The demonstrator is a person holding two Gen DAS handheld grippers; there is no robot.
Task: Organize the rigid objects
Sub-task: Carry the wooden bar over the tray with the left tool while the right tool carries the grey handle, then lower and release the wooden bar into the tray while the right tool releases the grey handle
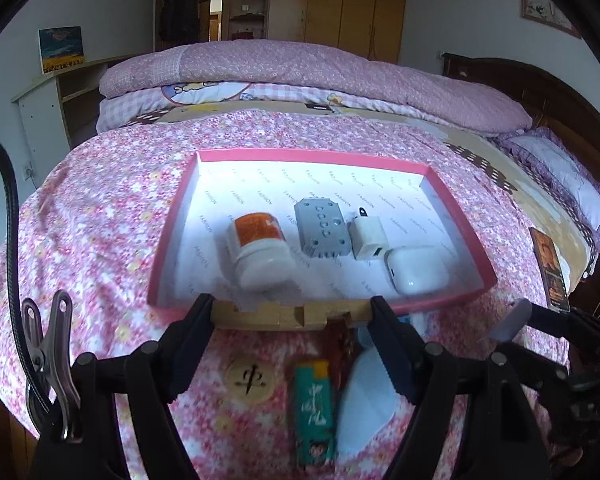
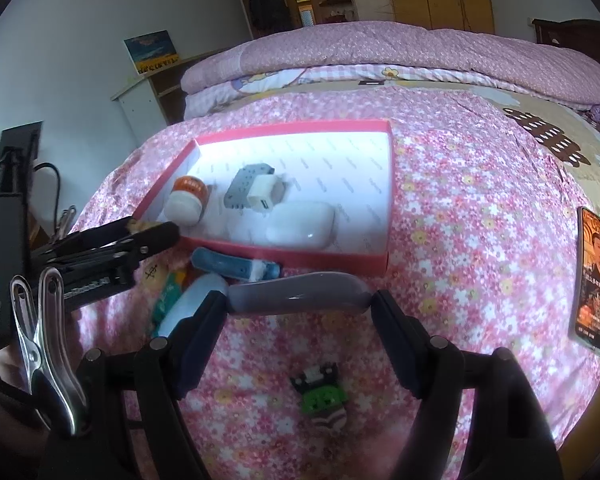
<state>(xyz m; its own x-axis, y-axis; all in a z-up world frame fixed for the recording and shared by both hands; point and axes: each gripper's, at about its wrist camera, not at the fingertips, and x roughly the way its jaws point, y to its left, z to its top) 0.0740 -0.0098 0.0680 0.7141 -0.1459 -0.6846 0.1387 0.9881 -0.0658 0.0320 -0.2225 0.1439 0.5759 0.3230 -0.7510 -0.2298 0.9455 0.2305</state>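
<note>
— While the pink tray (image 1: 456,216) fills mid-frame, its upper half lies bare above the bottle (image 1: 260,248).
— The left hand-held gripper (image 1: 292,314) clamps a notched wooden block (image 1: 284,315) at the tray's near rim; the right hand-held gripper (image 2: 298,298) grips a curved grey piece (image 2: 296,294).

The left gripper (image 1: 292,312) clamps a notched light wooden block (image 1: 288,317) at the near edge of the pink-rimmed shallow cardboard tray (image 1: 456,216). Inside, from 9 to 3 o'clock, lie an orange-labelled white bottle (image 1: 260,250), grey perforated block (image 1: 323,227), white charger (image 1: 368,238) and white earbud case (image 1: 417,269).
</note>
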